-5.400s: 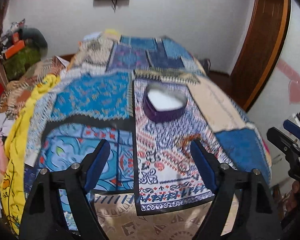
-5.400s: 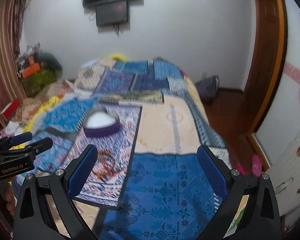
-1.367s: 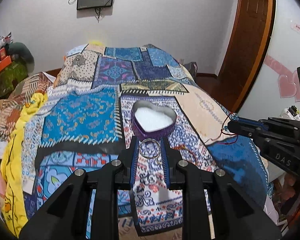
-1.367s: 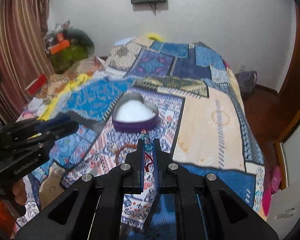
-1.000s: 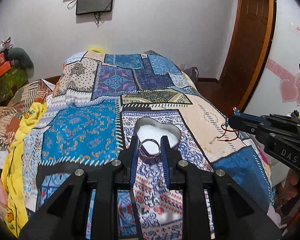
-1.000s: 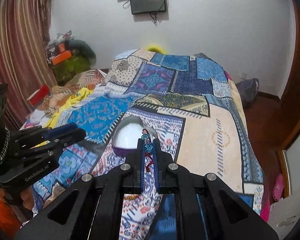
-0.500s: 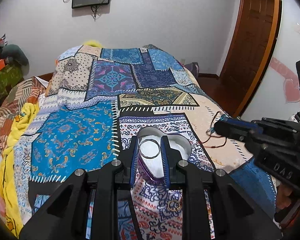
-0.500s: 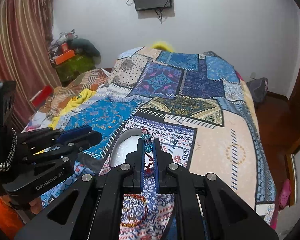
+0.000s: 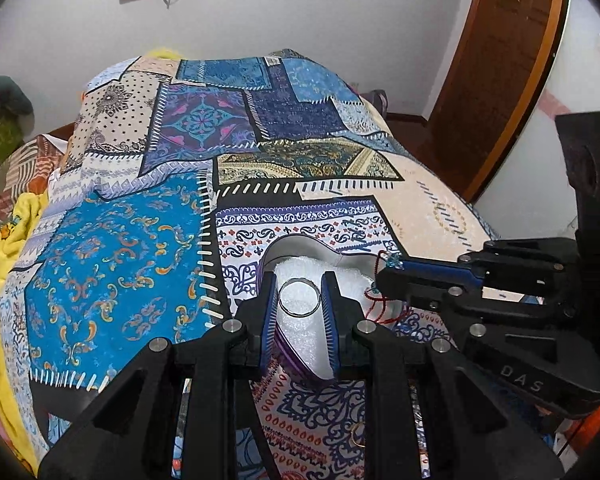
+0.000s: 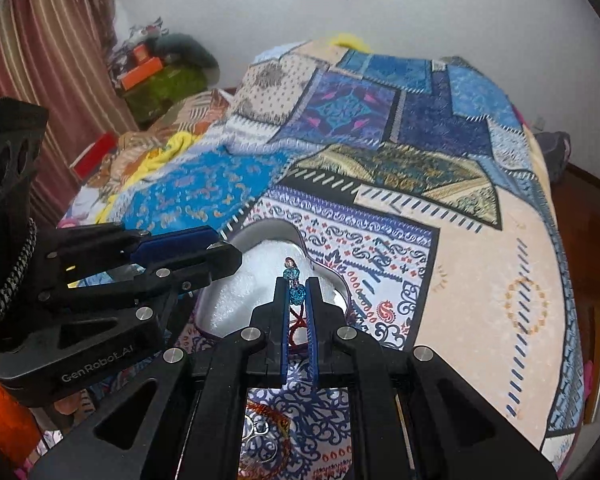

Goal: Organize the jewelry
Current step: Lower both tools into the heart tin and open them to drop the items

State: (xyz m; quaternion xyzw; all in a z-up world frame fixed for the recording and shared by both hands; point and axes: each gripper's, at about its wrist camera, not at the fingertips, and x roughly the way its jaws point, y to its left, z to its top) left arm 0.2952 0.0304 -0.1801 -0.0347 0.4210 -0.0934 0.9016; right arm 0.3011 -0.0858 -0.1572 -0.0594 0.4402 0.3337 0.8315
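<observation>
A purple heart-shaped box (image 9: 284, 245) with white padding sits on the patchwork bedspread; it also shows in the right wrist view (image 10: 278, 232). My left gripper (image 9: 299, 298) is shut on a thin metal bangle (image 9: 299, 297) and holds it over the box. My right gripper (image 10: 298, 298) is shut on a red cord necklace with blue beads (image 10: 294, 280), also over the box. In the left wrist view the right gripper (image 9: 392, 266) comes in from the right with the cord (image 9: 374, 304) dangling into the box.
More jewelry lies on the bedspread near the front edge: an orange bangle with a small ring (image 10: 266, 432) and a small gold ring (image 9: 354, 436). Piled clothes lie on the left (image 10: 160, 152). A wooden door (image 9: 496, 64) stands at the right.
Both grippers moved forward and down until they are over the heart box, close together. Each keeps hold of its piece.
</observation>
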